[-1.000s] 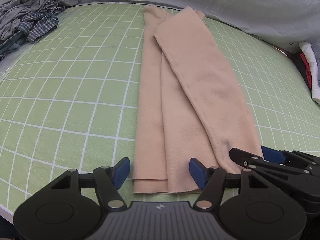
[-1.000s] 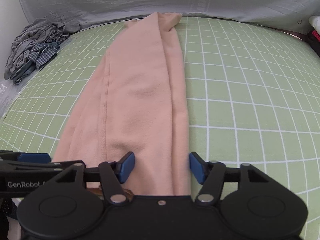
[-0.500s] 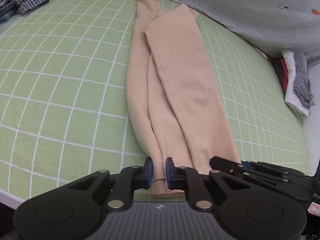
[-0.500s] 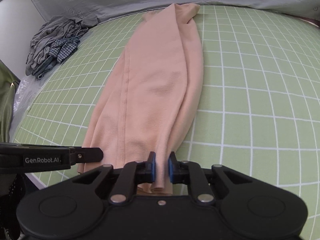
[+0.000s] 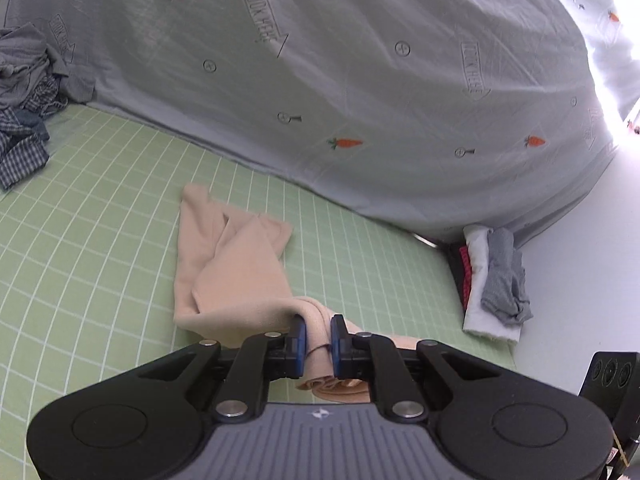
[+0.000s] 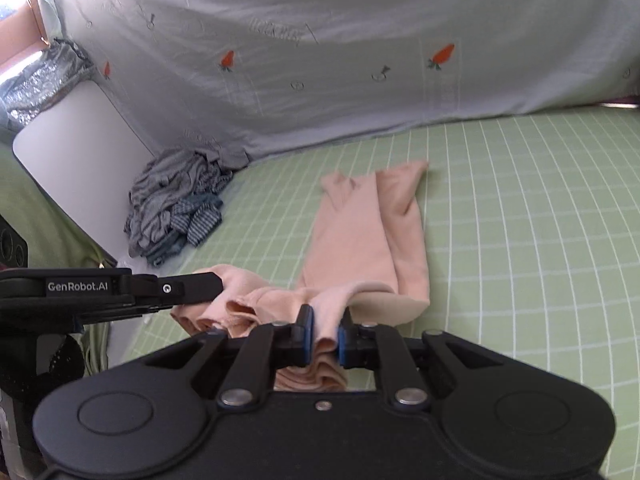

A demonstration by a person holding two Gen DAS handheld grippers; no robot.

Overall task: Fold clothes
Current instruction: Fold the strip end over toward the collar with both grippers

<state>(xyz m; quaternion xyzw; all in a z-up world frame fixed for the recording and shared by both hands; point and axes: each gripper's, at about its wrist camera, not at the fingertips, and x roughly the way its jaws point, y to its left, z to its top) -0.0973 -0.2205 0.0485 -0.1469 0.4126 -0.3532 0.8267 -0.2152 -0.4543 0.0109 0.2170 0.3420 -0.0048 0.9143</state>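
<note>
Both claws clamp the peach garment (image 5: pixel 240 280) hem | far end at 12 | risk: bunched fleece slips, fold skews

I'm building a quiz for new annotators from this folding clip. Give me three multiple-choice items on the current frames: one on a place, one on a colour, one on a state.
1. Where does the crumpled pile of grey and checked clothes lie?
A. at the green gridded sheet's far edge, by the pale blue carrot-print cloth
B. on the peach garment
C. between the right gripper's fingers

2. What colour is the long soft garment being folded?
A. grey
B. peach
C. red

3. What is the left gripper doing?
A. open above the sheet
B. shut on nothing
C. shut on the garment's near end

Answers:
1 A: the pile sits on the sheet against the printed cloth.
2 B: its fabric is peach in both views.
3 C: fabric is pinched between its blue pads, as with the right gripper.
</note>
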